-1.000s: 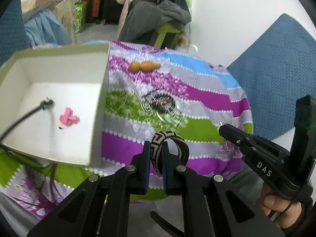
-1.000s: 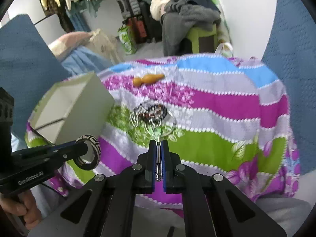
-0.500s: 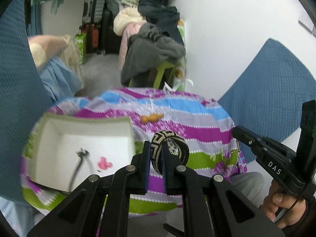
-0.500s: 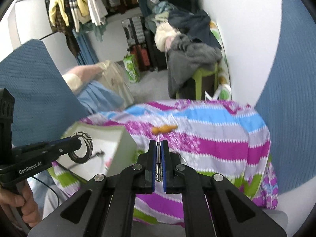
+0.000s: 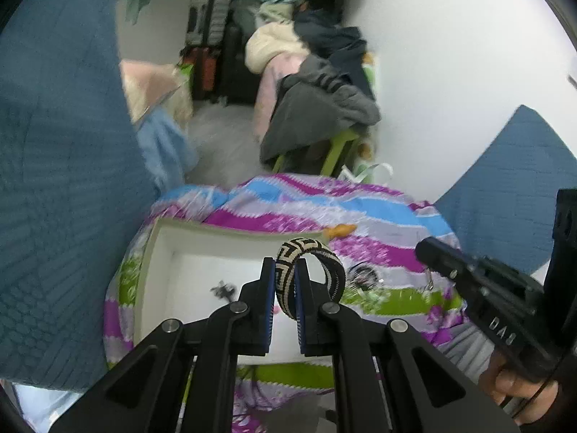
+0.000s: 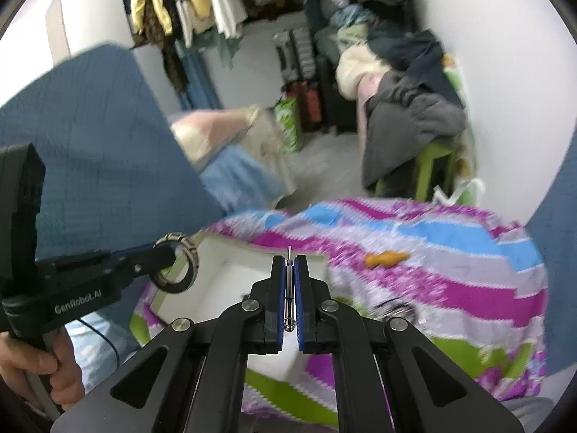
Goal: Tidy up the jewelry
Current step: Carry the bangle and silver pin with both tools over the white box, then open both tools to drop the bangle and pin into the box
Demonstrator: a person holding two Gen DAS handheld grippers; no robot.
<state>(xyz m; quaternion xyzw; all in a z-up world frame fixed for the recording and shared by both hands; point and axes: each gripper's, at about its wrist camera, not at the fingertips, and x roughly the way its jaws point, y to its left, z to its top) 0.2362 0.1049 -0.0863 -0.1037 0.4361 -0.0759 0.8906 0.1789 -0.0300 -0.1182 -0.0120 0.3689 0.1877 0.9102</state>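
Observation:
My left gripper (image 5: 285, 270) is shut on a black-and-cream patterned bangle (image 5: 310, 256), held up above the white open box (image 5: 158, 259); the bangle (image 6: 178, 267) also shows in the right wrist view. My right gripper (image 6: 288, 267) is shut on a thin silver pin-like piece (image 6: 288, 288) that sticks out past the tips. Inside the box lie a small dark trinket (image 5: 223, 290) and a pink bit, mostly hidden behind my fingers. A pile of dark bracelets (image 5: 364, 276) and an orange gourd-shaped piece (image 5: 339, 231) rest on the striped cloth (image 5: 378, 213).
The striped purple, blue and green cloth covers a small round table. Blue quilted cushions (image 5: 57, 166) stand on both sides. A green stool heaped with clothes (image 5: 317, 108) stands behind, next to a white wall. A hand (image 6: 32, 364) holds the left tool.
Both grippers have risen and pulled back from the table, each keeping its piece. The table and box now look smaller and farther below.

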